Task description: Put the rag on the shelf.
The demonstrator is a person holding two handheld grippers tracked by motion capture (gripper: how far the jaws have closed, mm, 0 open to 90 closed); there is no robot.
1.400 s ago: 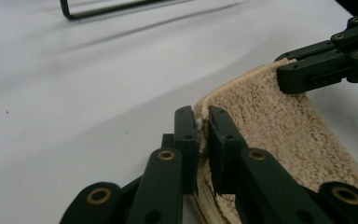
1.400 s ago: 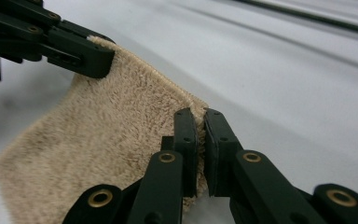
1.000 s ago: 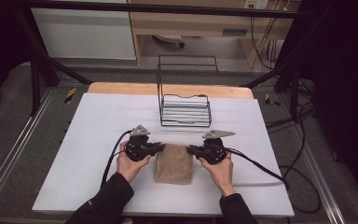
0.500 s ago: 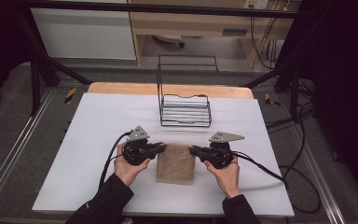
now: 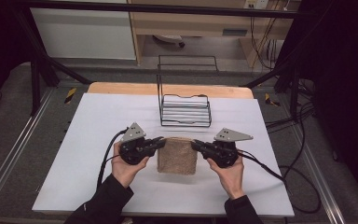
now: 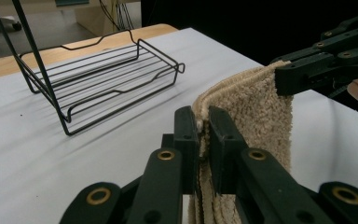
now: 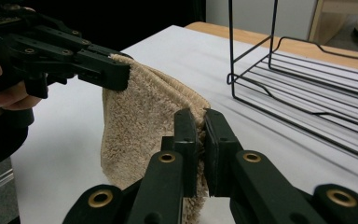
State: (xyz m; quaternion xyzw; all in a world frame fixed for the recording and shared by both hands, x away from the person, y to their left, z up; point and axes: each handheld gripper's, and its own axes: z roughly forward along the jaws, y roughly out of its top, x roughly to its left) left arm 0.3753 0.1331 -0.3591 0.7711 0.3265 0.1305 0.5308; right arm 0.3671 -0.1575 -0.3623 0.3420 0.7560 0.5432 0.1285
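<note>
Jaws on my left gripper (image 6: 203,135) are closed tight on the folded upper edge of the beige terry-cloth towel (image 6: 256,116), pinching two plush layers at one top corner. Jaws on my right gripper (image 7: 201,130) are likewise clamped on the same towel (image 7: 140,126) at its other top corner.

From the high view, I find the left gripper (image 5: 161,143) and right gripper (image 5: 196,144) facing each other, with the towel (image 5: 178,156) stretched between them over the near middle of the white table top (image 5: 88,140). In both gripper views the cloth hangs down from the pinched edge; I cannot tell whether its lower end touches the table.

A black wire rack with a tall upright back frame (image 5: 185,110) stands on the table just beyond the towel, toward the far edge, apart from it. A strip of bare light wood (image 5: 121,88) shows along the far side of the table.

My left hand (image 5: 127,169) and right hand (image 5: 230,175) grip the tool bodies; dark sleeves cover the forearms. A black cable (image 5: 270,170) trails right from the right gripper.

No brand, label or legible writing is visible on any item.
</note>
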